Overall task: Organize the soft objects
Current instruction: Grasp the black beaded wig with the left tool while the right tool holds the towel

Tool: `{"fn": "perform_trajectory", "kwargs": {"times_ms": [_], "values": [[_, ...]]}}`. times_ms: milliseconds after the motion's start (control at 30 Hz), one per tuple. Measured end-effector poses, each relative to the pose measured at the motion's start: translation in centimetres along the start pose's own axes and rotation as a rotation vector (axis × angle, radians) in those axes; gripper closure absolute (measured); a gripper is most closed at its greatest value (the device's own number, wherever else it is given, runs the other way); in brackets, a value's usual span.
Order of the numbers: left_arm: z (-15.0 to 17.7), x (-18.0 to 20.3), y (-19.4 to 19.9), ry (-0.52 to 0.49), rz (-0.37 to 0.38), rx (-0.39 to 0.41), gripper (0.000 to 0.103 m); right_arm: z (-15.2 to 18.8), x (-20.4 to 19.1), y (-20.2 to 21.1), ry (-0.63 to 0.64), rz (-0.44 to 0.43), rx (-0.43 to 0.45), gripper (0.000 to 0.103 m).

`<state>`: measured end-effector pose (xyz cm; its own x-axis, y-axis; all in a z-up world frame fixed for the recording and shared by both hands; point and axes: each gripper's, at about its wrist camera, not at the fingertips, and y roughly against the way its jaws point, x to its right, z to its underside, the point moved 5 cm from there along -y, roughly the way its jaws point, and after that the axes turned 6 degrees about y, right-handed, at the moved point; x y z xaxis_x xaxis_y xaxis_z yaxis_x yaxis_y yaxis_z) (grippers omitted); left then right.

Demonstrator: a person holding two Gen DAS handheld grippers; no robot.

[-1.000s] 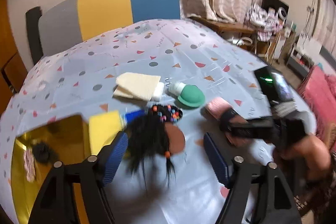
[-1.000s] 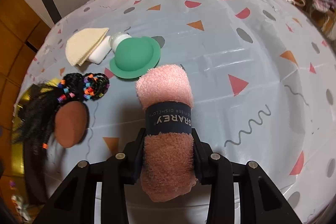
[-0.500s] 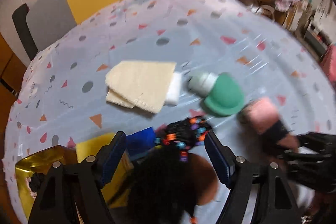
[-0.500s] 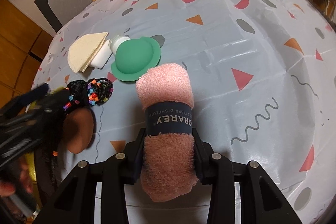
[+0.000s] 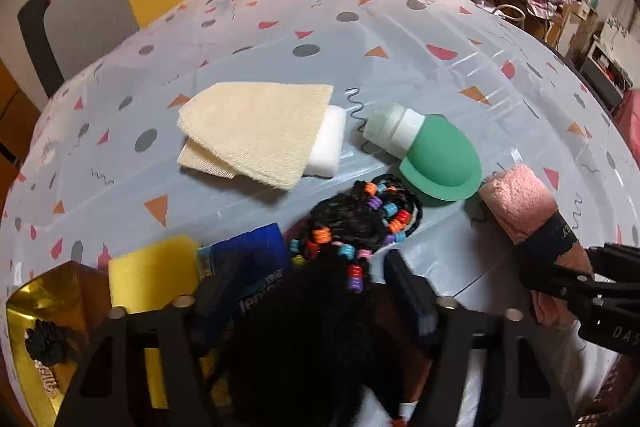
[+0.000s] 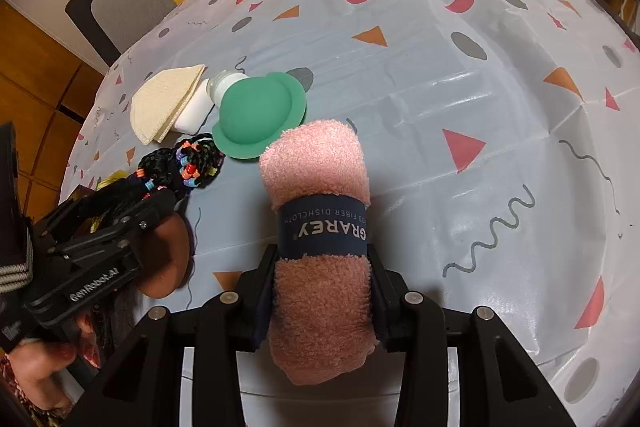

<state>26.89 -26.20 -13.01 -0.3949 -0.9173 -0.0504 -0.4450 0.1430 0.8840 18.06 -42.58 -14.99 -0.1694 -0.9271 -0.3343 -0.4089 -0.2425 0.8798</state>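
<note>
The right gripper [image 6: 322,291] was closed on a rolled pink terry dishcloth with a dark blue paper band [image 6: 320,195], its far end lying on the table.

The left gripper [image 5: 304,291] had just been closing its jaws around a black braided hairpiece with coloured beads [image 5: 352,223]; whether the pads pressed it I could not tell.

Just beyond stood a green silicone dome-shaped bottle [image 5: 438,155], a folded cream cloth [image 5: 256,135] over a white sponge block [image 5: 326,143], and a yellow sponge [image 5: 154,269], all on the patterned plastic tablecloth [image 5: 400,39].

Black beaded wig [image 5: 320,307] between gripper fingers [image 5: 408,291]
</note>
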Motion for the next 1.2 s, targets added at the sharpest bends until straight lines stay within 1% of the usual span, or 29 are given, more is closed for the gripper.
{"fn": "perform_trajectory", "kwargs": {"times_ms": [33,67,100,133,233,267,367,400,500,600,833,867,967,1000,1033,1067,1100,1133,1200], "values": [[0.0,0.2,0.2,-0.004,0.005,0.01,0.061,0.0,0.0,0.0,0.0,-0.001,0.0,0.061],[0.0,0.3,0.4,-0.006,0.012,0.018,0.068,0.0,0.0,0.0,-0.001,-0.002,0.0,0.061],[0.1,0.5,0.6,-0.008,0.03,0.02,0.077,-0.1,0.0,0.0,-0.001,-0.003,0.0,0.061],[0.1,0.7,0.8,-0.011,0.037,0.023,0.079,-0.1,0.0,-0.1,-0.001,-0.004,0.0,0.061],[0.5,0.9,1.5,-0.021,0.051,0.05,0.084,-0.1,0.1,0.0,-0.007,-0.011,0.001,0.061],[0.6,0.8,1.9,-0.005,0.074,0.057,0.085,-0.1,0.2,0.0,-0.009,-0.014,0.002,0.061],[1.1,-0.1,2.3,0.078,0.134,0.044,0.086,0.0,0.4,0.1,-0.017,-0.022,0.005,0.061],[1.3,-0.7,2.6,0.125,0.164,0.042,0.087,0.0,0.4,0.1,-0.018,-0.023,0.005,0.061],[2.1,-1.9,3.6,0.215,0.235,0.052,0.09,0.0,0.4,0.1,-0.01,-0.017,0.005,0.061],[3.0,-3.0,4.8,0.269,0.285,0.071,0.09,0.0,0.2,0.1,0.004,-0.005,0.005,0.061],[4.6,-5.2,6.2,0.351,0.323,0.095,0.09,0.0,-0.1,0.0,0.024,0.012,0.006,0.061],[4.8,-5.4,6.2,0.351,0.321,0.093,0.09,0.0,0.0,0.0,0.024,0.012,0.007,0.061],[4.6,-4.8,6.4,0.297,0.313,0.105,0.089,0.0,0.0,0.0,0.028,0.016,0.009,0.061],[4.2,-4.6,6.5,0.288,0.308,0.107,0.081,0.0,-0.1,0.0,0.032,0.02,0.009,0.061],[3.7,-4.3,6.4,0.282,0.307,0.101,0.065,0.1,-0.2,0.0,0.037,0.025,0.009,0.061],[3.0,-3.9,6.3,0.272,0.298,0.094,0.06,0.1,-0.2,0.0,0.039,0.028,0.009,0.061],[2.5,-3.7,6.2,0.26,0.276,0.099,0.057,0.0,-0.3,-0.1,0.039,0.029,0.008,0.061],[2.0,-3.5,6.1,0.244,0.254,0.104,0.057,0.0,-0.3,-0.1,0.037,0.027,0.008,0.061],[0.8,-2.5,5.3,0.186,0.195,0.099,0.055,0.0,-0.2,-0.1,0.028,0.019,0.007,0.061]]}}
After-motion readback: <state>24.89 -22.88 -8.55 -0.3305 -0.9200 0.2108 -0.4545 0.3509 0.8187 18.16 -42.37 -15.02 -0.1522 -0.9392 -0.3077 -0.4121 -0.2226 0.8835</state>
